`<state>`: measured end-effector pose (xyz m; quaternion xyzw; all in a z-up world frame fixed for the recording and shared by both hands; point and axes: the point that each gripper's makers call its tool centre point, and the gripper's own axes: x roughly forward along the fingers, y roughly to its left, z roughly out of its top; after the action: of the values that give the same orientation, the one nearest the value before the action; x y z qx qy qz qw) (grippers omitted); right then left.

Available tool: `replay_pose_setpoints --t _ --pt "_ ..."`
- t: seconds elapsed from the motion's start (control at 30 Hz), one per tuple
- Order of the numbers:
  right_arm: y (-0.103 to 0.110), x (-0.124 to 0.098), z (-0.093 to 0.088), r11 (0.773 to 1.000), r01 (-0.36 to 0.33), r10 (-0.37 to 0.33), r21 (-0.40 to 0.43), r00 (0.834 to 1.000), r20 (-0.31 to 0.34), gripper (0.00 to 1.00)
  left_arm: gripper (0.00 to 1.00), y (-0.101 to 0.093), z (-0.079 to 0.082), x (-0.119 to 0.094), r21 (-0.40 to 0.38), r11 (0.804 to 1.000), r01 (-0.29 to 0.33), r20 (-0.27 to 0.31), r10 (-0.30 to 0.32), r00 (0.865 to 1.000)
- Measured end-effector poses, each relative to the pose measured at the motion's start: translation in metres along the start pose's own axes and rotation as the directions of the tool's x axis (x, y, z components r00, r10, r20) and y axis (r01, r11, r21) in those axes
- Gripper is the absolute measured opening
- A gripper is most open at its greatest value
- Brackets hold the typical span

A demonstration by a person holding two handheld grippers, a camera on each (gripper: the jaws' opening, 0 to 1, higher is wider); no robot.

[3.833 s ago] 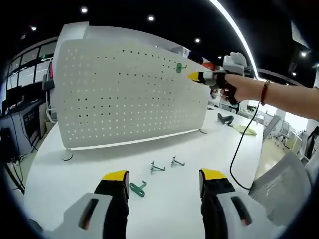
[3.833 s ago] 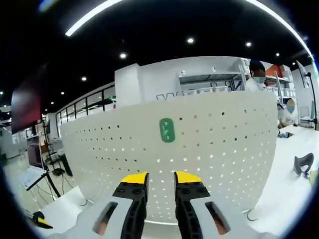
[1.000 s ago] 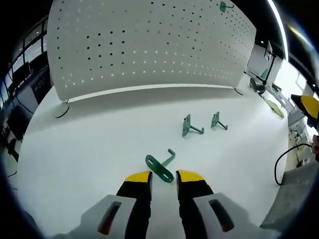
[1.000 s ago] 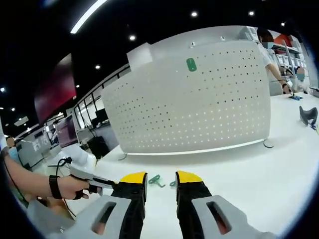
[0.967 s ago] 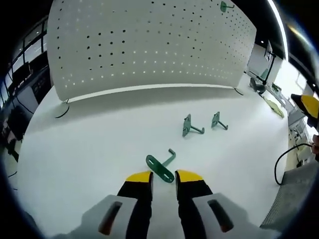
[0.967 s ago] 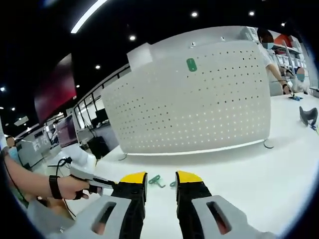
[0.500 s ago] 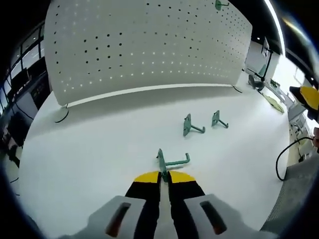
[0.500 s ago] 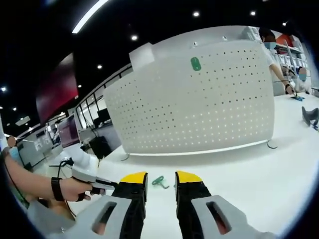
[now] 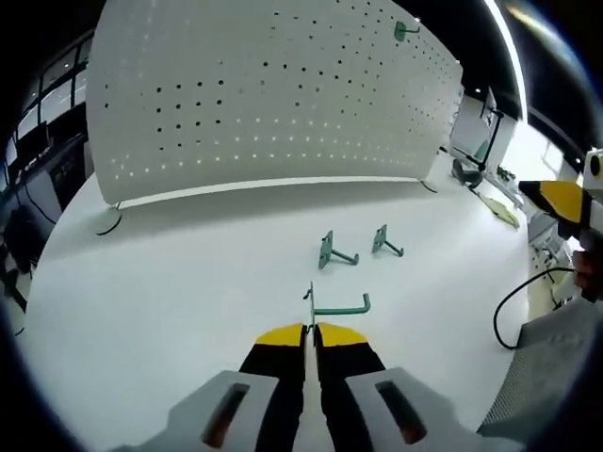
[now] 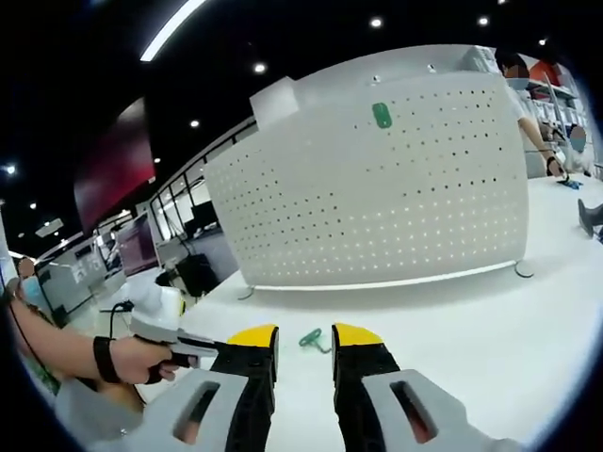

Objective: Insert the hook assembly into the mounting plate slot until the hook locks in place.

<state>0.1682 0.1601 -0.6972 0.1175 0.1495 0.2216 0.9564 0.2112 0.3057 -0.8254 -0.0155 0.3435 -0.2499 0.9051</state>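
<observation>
My left gripper (image 9: 309, 327) is shut on the flat plate of a green hook (image 9: 332, 305), whose bent arm points right just above the white table (image 9: 170, 282). Two more green hooks (image 9: 334, 252) (image 9: 384, 242) stand on the table beyond it. The white pegboard (image 9: 264, 94) stands upright at the back, with one green hook (image 9: 405, 28) mounted near its top right. In the right gripper view the same pegboard (image 10: 377, 207) carries that mounted hook (image 10: 382, 115). My right gripper (image 10: 303, 341) is open, and a green hook (image 10: 311, 337) shows past its jaws.
The right gripper's yellow tip (image 9: 556, 196) comes in at the right edge of the left gripper view, above a black cable (image 9: 513, 311). A hand holds the left gripper (image 10: 174, 348) at the lower left of the right gripper view. A person (image 10: 528, 104) stands behind the pegboard.
My left gripper has shut on the nearest hook, turned its plate on edge and raised it slightly. The right gripper has pulled back from the pegboard, leaving its hook mounted.
</observation>
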Motion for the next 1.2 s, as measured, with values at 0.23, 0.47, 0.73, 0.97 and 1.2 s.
replay_pose_setpoints --t 0.23,0.47,0.73,0.97,1.2 --pt "0.01 0.001 -0.001 1.0 -0.031 0.031 -0.002 1.0 -0.006 0.22 0.04 -0.018 0.011 -0.014 -0.001 0.999 0.053 0.063 -0.053 0.997" --pt "0.024 0.002 -0.001 0.998 -0.067 0.067 0.002 0.998 -0.009 0.22 0.04 -0.031 0.026 -0.034 0.007 0.996 0.089 0.135 -0.089 0.987" --pt "0.041 0.005 -0.004 0.993 -0.115 0.115 0.011 0.993 -0.016 0.22 0.04 -0.052 0.042 -0.055 0.014 0.989 0.147 0.206 -0.147 0.967" --pt "0.051 0.008 -0.004 0.988 -0.151 0.151 0.017 0.988 -0.014 0.21 0.04 -0.067 0.05 -0.07 0.018 0.985 0.174 0.266 -0.172 0.948" --pt "0.059 0.009 -0.006 0.983 -0.179 0.18 0.045 0.984 -0.013 0.2 0.04 -0.079 0.053 -0.08 -0.001 0.979 0.202 0.306 -0.192 0.933"
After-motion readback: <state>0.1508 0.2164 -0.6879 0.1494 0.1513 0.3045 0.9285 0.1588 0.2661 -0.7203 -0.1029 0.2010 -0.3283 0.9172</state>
